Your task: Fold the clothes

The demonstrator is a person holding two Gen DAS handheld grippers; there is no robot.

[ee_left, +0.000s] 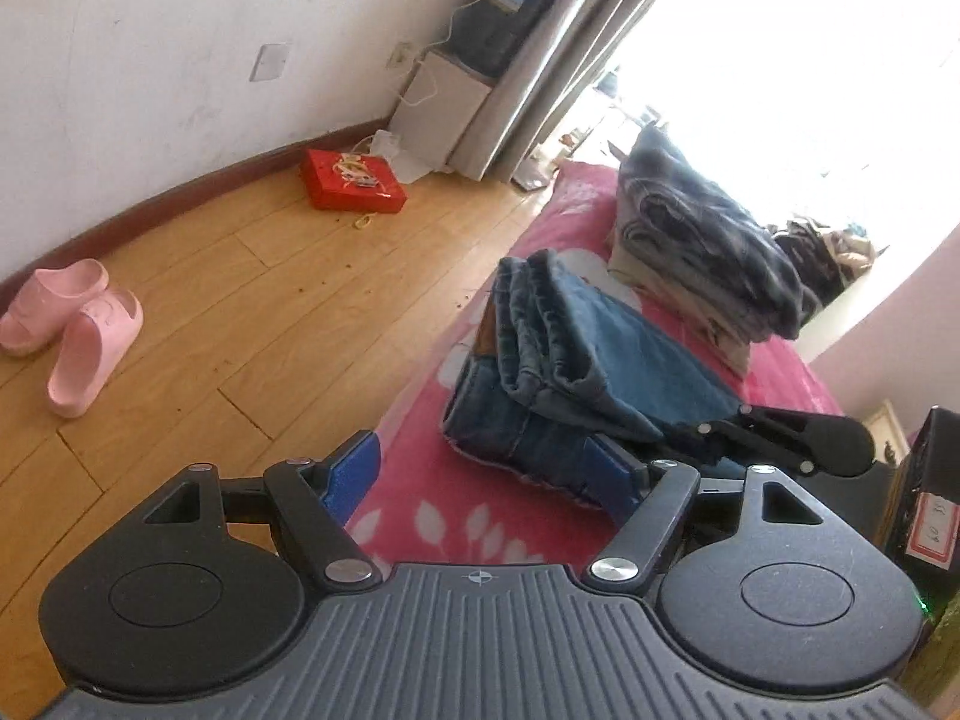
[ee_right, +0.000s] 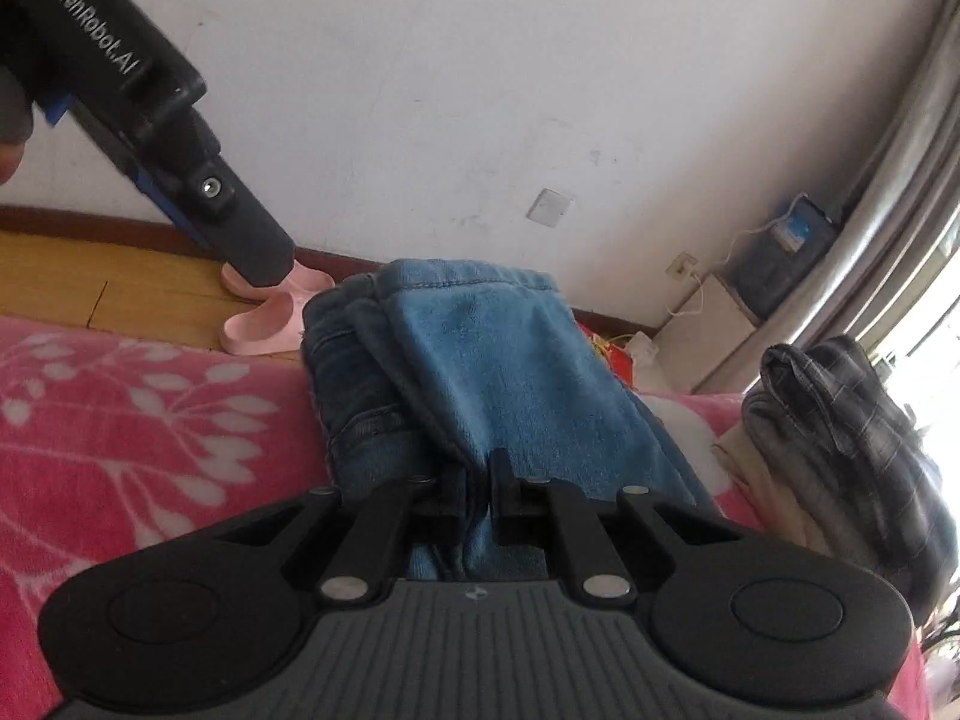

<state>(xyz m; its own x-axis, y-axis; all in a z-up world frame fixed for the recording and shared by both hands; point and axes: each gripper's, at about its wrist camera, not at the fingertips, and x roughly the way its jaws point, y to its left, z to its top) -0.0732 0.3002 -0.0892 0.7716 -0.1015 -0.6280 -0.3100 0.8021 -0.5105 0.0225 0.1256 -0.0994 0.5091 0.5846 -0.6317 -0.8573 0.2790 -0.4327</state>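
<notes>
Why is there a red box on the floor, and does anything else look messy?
The red box lies askew on the wooden floor near the wall, with yellow string loose beside it and small crumbs scattered nearby. On the pink blanket, the folded jeans and the stack of folded clothes look tidy.

soft denim jeans (ee_right: 480,372), fleecy blanket (ee_right: 150,420)

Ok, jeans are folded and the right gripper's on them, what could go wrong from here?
1. The right gripper is shut on only the near edge of the jeans; lifting from there could let the layers fall open.
2. The left gripper is open beside the jeans, so nothing supports that end.
3. The jeans lie near the blanket's edge and might slip to the floor.
</notes>
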